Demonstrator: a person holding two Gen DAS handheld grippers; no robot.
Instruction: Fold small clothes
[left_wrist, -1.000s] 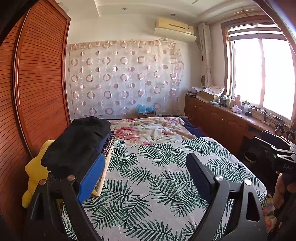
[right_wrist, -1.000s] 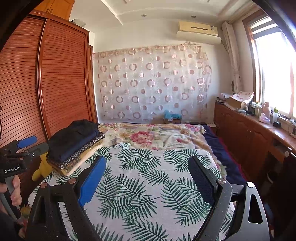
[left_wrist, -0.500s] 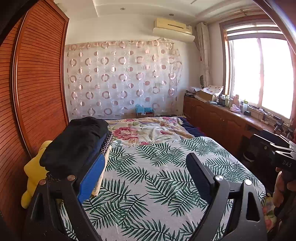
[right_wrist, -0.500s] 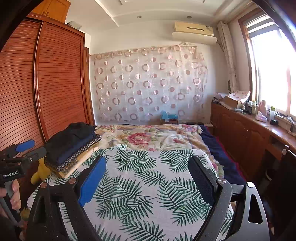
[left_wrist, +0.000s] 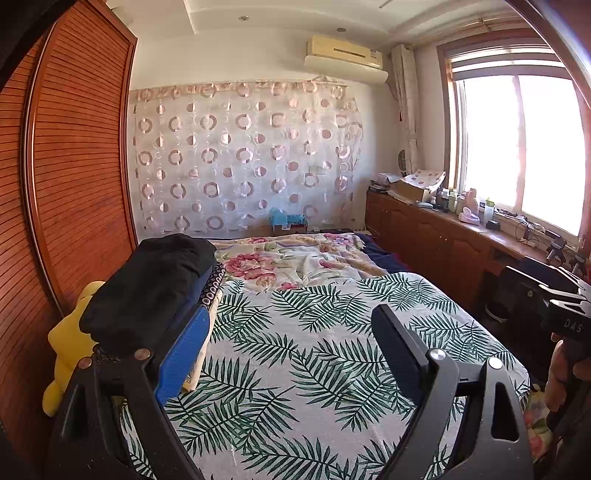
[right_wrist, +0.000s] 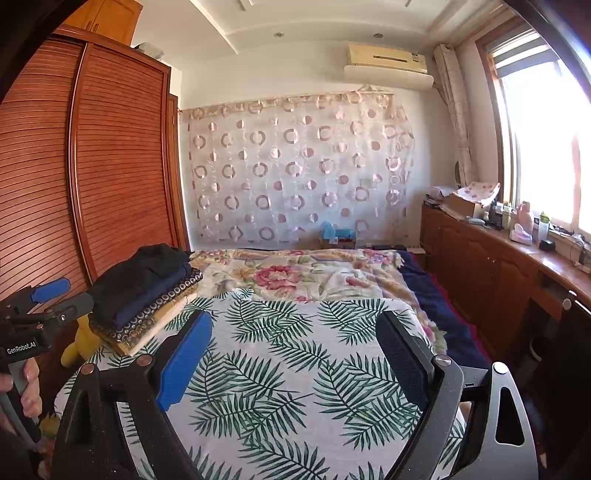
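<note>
Left gripper (left_wrist: 291, 354) and right gripper (right_wrist: 293, 356) hover over a palm-leaf bedsheet (right_wrist: 295, 362), fingers spread wide, nothing between them. The stack of folded clothes (right_wrist: 144, 291), black garment on top, sits at ten o'clock on the bed, beside a yellow plush toy (left_wrist: 70, 343).

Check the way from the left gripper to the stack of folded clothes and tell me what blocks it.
Nothing visible blocks it. The left gripper is open and empty above the leaf-print bedspread; the stack of folded clothes lies just beyond its blue finger, with no object between.
</note>
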